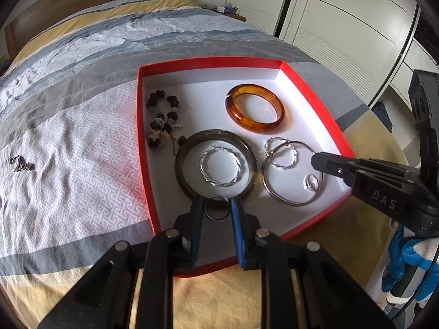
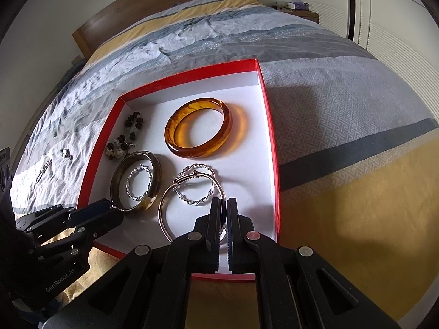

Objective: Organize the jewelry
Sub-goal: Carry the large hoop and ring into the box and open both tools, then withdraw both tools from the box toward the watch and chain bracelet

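A red box [image 1: 323, 101] with a white floor lies on the bed. In it are an amber bangle [image 1: 255, 108], a dark bead bracelet [image 1: 163, 120], a dark bangle [image 1: 216, 161] around a twisted silver hoop [image 1: 219, 168], a thin silver bangle [image 1: 292, 174] over a second twisted hoop [image 1: 282, 153], and a small silver ring [image 1: 311, 182]. My left gripper [image 1: 217, 207] is shut on a small dark ring [image 1: 217, 208] just above the box's near floor. My right gripper [image 2: 224, 205] is nearly shut over the silver bangle [image 2: 189, 200]; whether it grips anything is unclear.
A silver ring [image 1: 20, 163] lies on the patterned quilt left of the box; a thin chain piece [image 2: 44, 171] lies beside it in the right wrist view. The wooden headboard [image 1: 82, 2] is far back; white wardrobe doors [image 1: 343, 27] stand on the right.
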